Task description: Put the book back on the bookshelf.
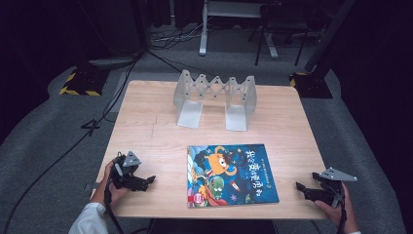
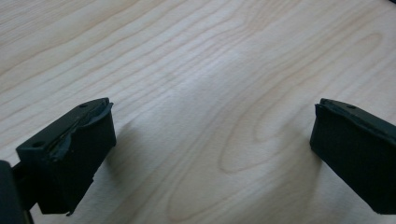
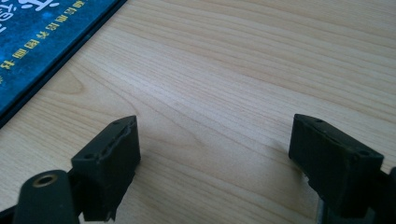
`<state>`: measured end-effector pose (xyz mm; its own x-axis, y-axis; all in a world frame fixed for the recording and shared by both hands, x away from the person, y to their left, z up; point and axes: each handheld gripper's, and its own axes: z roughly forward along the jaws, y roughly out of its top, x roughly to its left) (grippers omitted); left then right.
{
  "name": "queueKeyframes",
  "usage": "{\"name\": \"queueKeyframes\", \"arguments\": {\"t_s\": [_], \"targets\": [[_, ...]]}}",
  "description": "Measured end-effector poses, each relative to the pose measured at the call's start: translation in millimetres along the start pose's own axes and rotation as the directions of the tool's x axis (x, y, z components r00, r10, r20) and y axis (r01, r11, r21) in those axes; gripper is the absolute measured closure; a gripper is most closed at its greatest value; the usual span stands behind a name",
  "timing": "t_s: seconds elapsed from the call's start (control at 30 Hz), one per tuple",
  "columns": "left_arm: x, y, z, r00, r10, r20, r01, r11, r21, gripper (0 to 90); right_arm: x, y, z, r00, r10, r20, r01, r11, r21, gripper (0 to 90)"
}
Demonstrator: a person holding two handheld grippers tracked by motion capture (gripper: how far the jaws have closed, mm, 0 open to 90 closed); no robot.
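Pale wood table (image 1: 146, 131) at the frame's bottom carries the left gripper (image 1: 146, 181) and right gripper (image 1: 301, 187), both gaping wide and empty, the picture book (image 1: 231, 174) flat between them, the folding bookend rack (image 1: 215, 100) beyond; thin edges may slip.

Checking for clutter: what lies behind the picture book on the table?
Behind the picture book stands an expandable grey bookend rack, empty, with bare table between. Anything beneath the book is hidden.
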<state>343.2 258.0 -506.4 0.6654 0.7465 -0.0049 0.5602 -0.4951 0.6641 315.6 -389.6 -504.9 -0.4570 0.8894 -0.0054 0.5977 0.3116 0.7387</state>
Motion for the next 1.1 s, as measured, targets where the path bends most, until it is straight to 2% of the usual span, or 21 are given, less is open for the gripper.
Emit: {"name": "queueKeyframes", "arguments": {"t_s": [0.1, 0.27, 0.4, 0.5, 0.57, 0.6, 0.67, 0.77, 0.87, 0.93, 0.97, 1.1], "targets": [[-1.5, 0.3, -0.3, 1.0, 0.001, 0.002, -0.001, 1.0, 0.008, 0.5, 0.0, 0.0, 0.0, 1.0, 0.001, 0.0, -0.001, 1.0, 0.0, 16.9], [-5.9, 1.5, 1.4, 0.9997, -0.022, -0.007, 0.022, 0.9997, 0.003, 0.2, 0.1, 0.0, 0.0, 1.0, 0.0, 0.001, 0.0, 1.0, 0.0, 16.9], [-11.0, 4.0, 0.9, 0.9998, -0.015, -0.01, 0.015, 0.9998, 0.017, 1.4, 1.2, -0.3, -0.5, 1.0, 0.004, 0.007, -0.004, 1.0, -0.002, 17.9], [-17.6, 9.3, 4.4, 1.0, 0.005, 0.007, -0.005, 0.9999, 0.012, 4.8, 3.1, -0.8, -1.3, 1.0, -0.006, 0.001, 0.006, 1.0, -0.006, 19.2], [-22.0, 15.2, 9.6, 0.9995, 0.013, 0.028, -0.014, 0.9999, 0.007, 7.7, 6.9, -0.7, -1.9, 0.9992, -0.039, -0.001, 0.039, 0.999, -0.01, 19.2], [-23.7, 20.1, 12.4, 0.9988, 0.034, 0.036, -0.034, 0.9994, 0.009, 8.6, 8.5, -0.2, -1.9, 0.9988, -0.049, 0.006, 0.049, 0.999, -0.012, 19.6], [-26.6, 25.4, 16.3, 0.9971, 0.043, 0.062, -0.042, 0.9991, -0.004, 14.6, 10.6, 0.7, -2.1, 0.9983, -0.058, -0.003, 0.058, 0.998, -0.005, 19.9], [-30.6, 33.9, 22.4, 0.9923, 0.074, 0.1, -0.074, 0.9972, 0.001, 16.2, 15.5, 2.6, -3.3, 0.997, -0.046, -0.062, 0.045, 0.999, -0.017, 20.4], [-34.7, 43.8, 29.6, 0.9881, 0.083, 0.13, -0.083, 0.9965, -0.003, 16.2, 26.3, 5.8, -3.7, 0.992, -0.077, -0.1, 0.076, 0.997, -0.014, 20.3], [-38.0, 50.1, 33.1, 0.9853, 0.105, 0.134, -0.104, 0.9945, -0.015, 16.3, 36.4, 7.3, -3.0, 0.9842, -0.117, -0.133, 0.116, 0.993, -0.017, 20.2], [-38.0, 50.1, 33.1, 0.9853, 0.105, 0.134, -0.104, 0.9945, -0.015, 16.4, 36.4, 7.3, -3.0, 0.9842, -0.117, -0.133, 0.116, 0.993, -0.017, 20.2], [-43.5, 64.8, 37.1, 0.9798, 0.129, 0.153, -0.121, 0.9907, -0.064, 16.4, 49.8, 9.5, -4.2, 0.9695, -0.157, -0.189, 0.154, 0.988, -0.026, 20.4]]}}
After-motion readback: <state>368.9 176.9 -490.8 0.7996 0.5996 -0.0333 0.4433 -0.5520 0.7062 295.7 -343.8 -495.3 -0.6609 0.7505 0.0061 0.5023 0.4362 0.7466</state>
